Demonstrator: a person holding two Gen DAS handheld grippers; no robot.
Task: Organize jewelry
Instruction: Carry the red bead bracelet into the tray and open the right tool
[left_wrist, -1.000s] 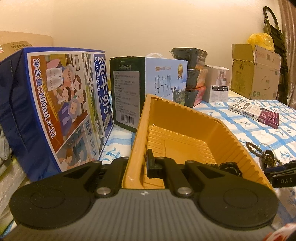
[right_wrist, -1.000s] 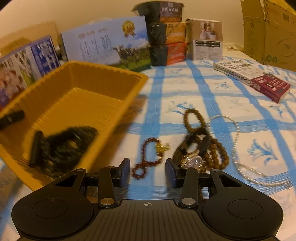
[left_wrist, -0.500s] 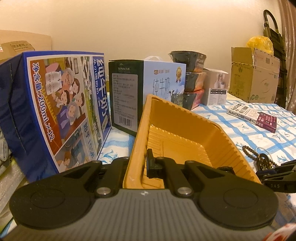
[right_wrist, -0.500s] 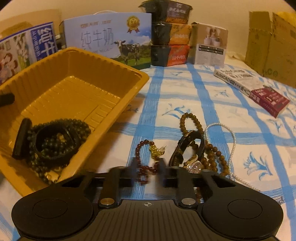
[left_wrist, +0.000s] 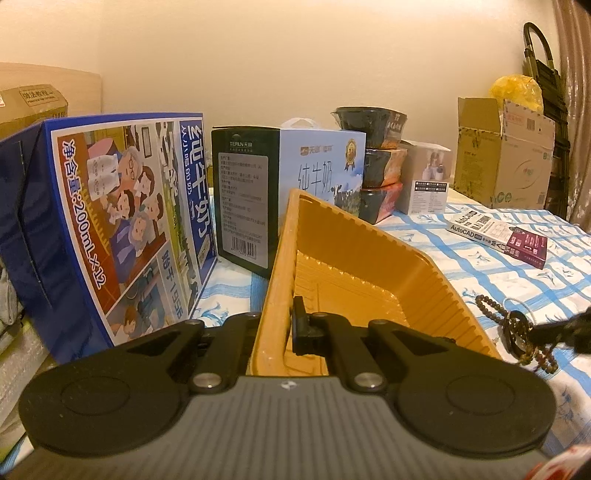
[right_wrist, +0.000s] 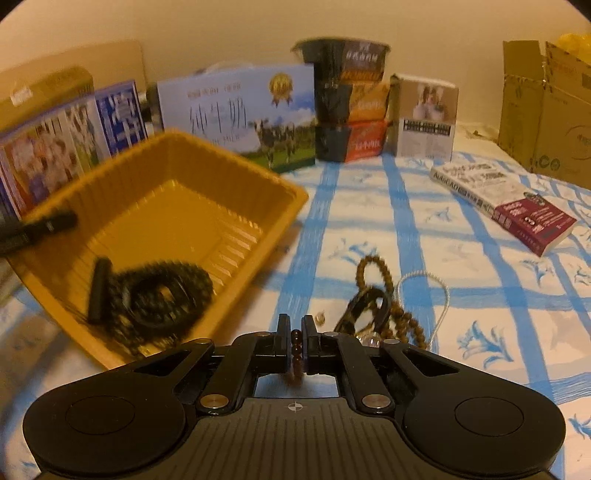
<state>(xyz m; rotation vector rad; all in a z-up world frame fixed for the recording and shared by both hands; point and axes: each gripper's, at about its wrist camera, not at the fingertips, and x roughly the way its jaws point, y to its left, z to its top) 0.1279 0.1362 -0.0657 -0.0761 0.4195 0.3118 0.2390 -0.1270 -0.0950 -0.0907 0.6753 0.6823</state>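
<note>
Right gripper (right_wrist: 294, 334) – jaws have just been closing, now clamped on a reddish-brown bead bracelet (right_wrist: 296, 354); its lower loop is hidden behind the gripper body. Left gripper (left_wrist: 277, 325) – pinched on the near wall of the yellow tray (left_wrist: 373, 243), left finger hidden behind that wall. In the tray: dark beads (right_wrist: 162, 295), blurred. On the blue-checked cloth (right_wrist: 480, 295) beside the tray: tangled brown beads (right_wrist: 384, 291), pearl strand (right_wrist: 424, 291), partly hidden by the gripper.

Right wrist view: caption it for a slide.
Right gripper shut on a reddish bead bracelet, beside the yellow tray holding dark beads.
</note>
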